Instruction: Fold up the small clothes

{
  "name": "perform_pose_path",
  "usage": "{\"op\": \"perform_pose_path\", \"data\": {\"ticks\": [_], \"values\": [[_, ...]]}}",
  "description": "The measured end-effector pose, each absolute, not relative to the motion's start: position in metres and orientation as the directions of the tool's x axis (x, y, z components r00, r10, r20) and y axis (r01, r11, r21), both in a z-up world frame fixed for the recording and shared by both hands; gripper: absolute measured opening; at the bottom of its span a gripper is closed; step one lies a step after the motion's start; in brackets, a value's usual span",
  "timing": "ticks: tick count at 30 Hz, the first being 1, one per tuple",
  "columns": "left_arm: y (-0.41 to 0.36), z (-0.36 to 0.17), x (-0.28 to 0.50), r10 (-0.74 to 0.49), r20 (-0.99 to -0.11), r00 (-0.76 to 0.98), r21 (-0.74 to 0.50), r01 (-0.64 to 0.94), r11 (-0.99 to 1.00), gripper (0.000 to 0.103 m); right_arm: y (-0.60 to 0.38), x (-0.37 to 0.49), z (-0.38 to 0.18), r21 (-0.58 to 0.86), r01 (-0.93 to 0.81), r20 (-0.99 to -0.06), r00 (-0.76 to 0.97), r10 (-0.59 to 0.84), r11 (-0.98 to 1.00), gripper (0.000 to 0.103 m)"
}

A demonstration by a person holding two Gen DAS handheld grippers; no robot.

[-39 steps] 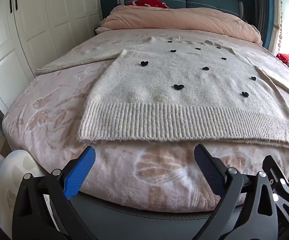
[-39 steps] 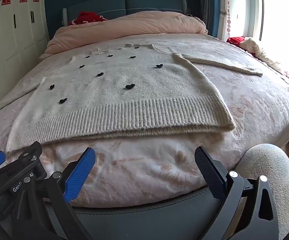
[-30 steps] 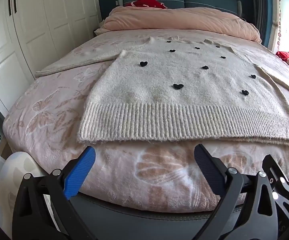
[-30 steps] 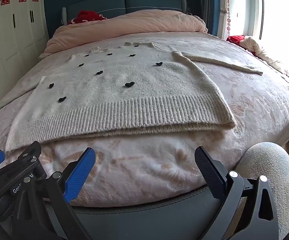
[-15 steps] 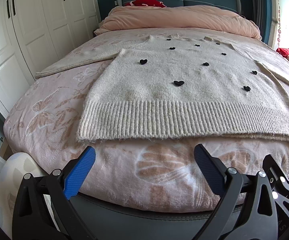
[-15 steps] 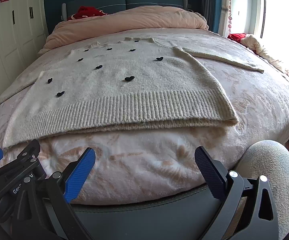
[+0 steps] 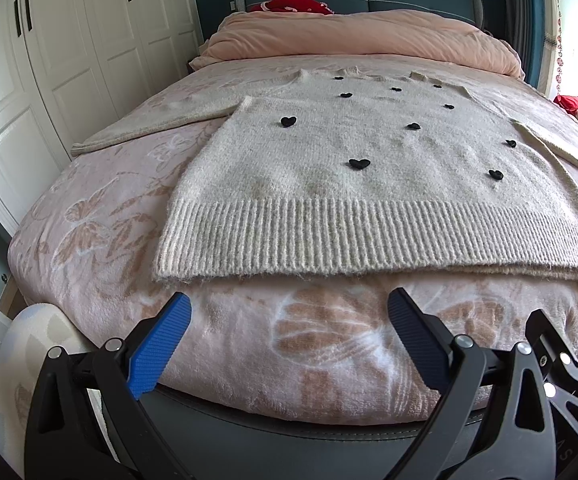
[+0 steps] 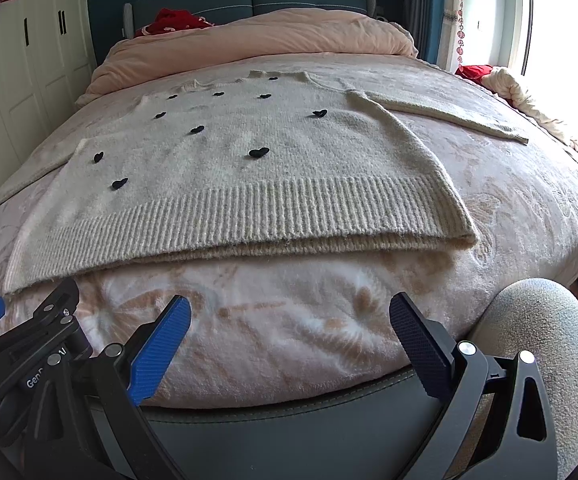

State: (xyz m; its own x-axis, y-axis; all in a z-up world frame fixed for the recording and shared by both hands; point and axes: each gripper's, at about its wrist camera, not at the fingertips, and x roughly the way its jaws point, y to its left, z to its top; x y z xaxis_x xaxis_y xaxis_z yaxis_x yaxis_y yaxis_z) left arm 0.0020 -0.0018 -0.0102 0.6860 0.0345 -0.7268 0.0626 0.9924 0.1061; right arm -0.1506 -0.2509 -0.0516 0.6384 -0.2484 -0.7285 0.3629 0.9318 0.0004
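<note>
While both jaws gape wide, the left hand-held gripper [image 7: 289,320] and right hand-held gripper [image 8: 289,320] hover at the bed's [image 7: 101,216] foot — the cream sweater [image 7: 369,184] (black hearts dotted across it) lies flat, sleeves spread, untouched.

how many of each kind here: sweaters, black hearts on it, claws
sweater: 1
black hearts: 10
claws: 2, the left claw and the right claw, both open
total: 13
</note>
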Motion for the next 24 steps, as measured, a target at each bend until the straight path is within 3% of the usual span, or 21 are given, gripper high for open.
{"op": "perform_pose_path", "data": {"ticks": [24], "values": [[-0.0006,-0.0160,0.0016,0.047,-0.727,0.685,0.119,0.059,0.991,0.096,-0.2501,-0.1483,-0.0568,-0.002,0.366,-0.743,0.622,-0.246,0.931,0.098]]}}
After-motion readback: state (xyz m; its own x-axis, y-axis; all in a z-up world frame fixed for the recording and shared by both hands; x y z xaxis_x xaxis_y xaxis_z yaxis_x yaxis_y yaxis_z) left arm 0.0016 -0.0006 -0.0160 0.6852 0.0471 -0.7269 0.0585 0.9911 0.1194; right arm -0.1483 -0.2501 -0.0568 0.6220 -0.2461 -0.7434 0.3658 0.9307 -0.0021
